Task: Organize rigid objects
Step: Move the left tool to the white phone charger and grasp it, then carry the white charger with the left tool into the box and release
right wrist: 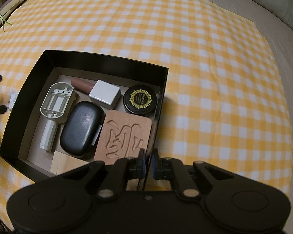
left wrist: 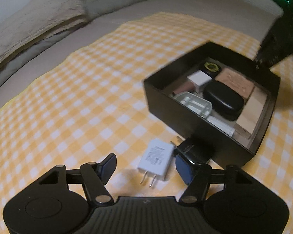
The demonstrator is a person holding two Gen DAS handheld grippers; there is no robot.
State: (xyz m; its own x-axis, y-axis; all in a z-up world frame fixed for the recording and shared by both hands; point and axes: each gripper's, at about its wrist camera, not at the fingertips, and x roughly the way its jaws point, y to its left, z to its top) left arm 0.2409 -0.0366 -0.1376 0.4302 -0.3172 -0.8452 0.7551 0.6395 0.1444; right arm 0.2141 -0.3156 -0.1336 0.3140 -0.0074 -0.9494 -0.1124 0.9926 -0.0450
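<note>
The right gripper point(right wrist: 148, 161) pinched the black box point(right wrist: 162, 89) wall at 6 o'clock, steadying it; the left gripper point(left wrist: 144, 165), jaws half-wide, straddled the white charger point(left wrist: 156, 161) for packing.

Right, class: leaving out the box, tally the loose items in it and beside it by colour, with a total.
Black: 3 (case, jar, black charger)
White: 2 (cube, white charger)
Wood: 2 (carved plaque, plain block)
Brown: 1 (tube)
Grey-green: 1 (handled part)
Total: 9, box not counted
</note>
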